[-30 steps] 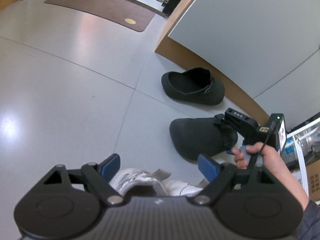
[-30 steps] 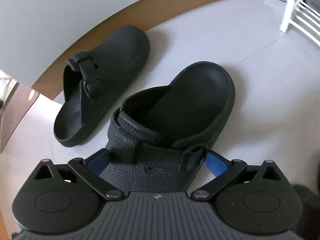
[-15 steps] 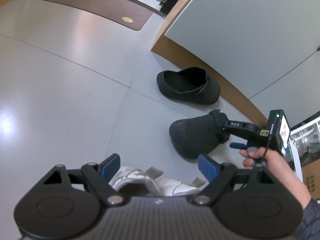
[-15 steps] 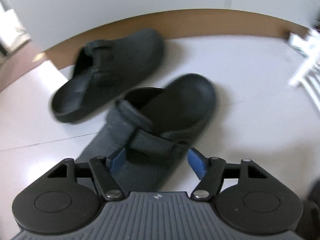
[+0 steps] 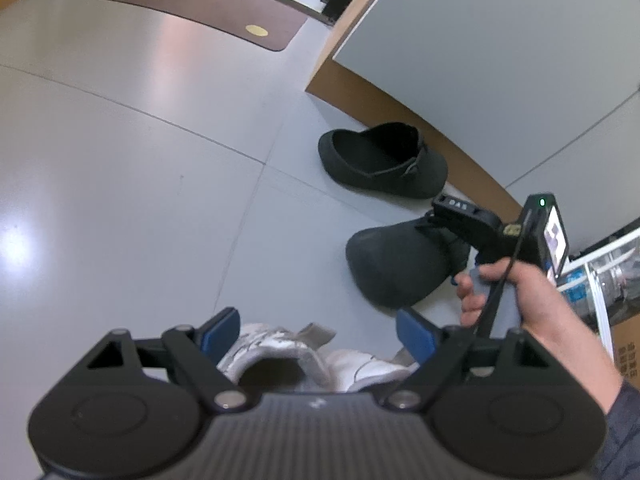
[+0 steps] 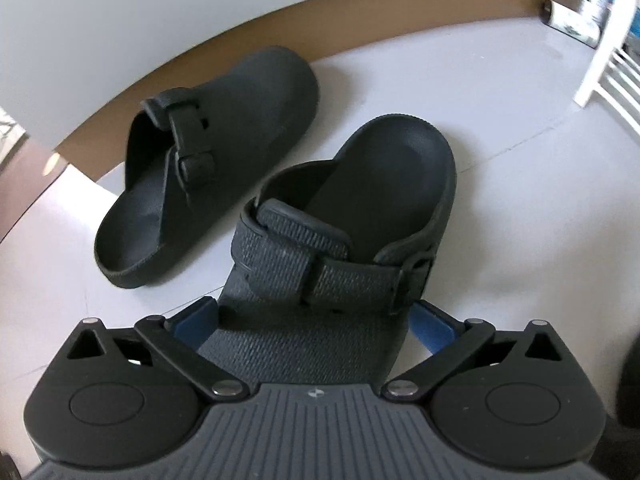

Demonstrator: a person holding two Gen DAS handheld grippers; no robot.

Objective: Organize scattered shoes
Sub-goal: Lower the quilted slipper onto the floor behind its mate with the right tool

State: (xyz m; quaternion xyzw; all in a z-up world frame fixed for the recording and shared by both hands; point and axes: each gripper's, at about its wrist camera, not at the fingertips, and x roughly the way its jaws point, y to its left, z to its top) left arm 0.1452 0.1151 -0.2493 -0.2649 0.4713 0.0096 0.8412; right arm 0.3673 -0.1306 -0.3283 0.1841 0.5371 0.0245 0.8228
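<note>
Black rubbery clogs, two of them, are lying on the pale tiled floor [image 5: 120,160] close to its edge where the brown baseboard [image 6: 280,24] is running under a grey wall. The far clog [image 6: 208,152] is sitting just beside the baseboard, its strap and buckle turned up. The near clog [image 6: 352,240] is lying just beside it, apart from it, heel end towards the wall.

The right gripper [image 6: 316,320] is angling down over the toe half of the near clog, and its jaws have just been opening; they are standing wide now, one blue pad [image 6: 196,320] on each side of the shoe's woven-textured upper, with the clog between them but not pinched. In the left wrist view a bare hand [image 5: 520,300] is holding that tool by its handle.

The left gripper [image 5: 320,336] is pointing down at one white sneaker [image 5: 280,356], scuffed and grey-marked, lying on the floor directly beneath it. Its two blue pads [image 5: 222,330] are spread wide, one at either side of the sneaker's opening; whether they are touching the shoe I cannot tell.

One brown mat [image 5: 200,8] with a yellow dot is lying at the floor's far edge, well apart from the shoes.
</note>
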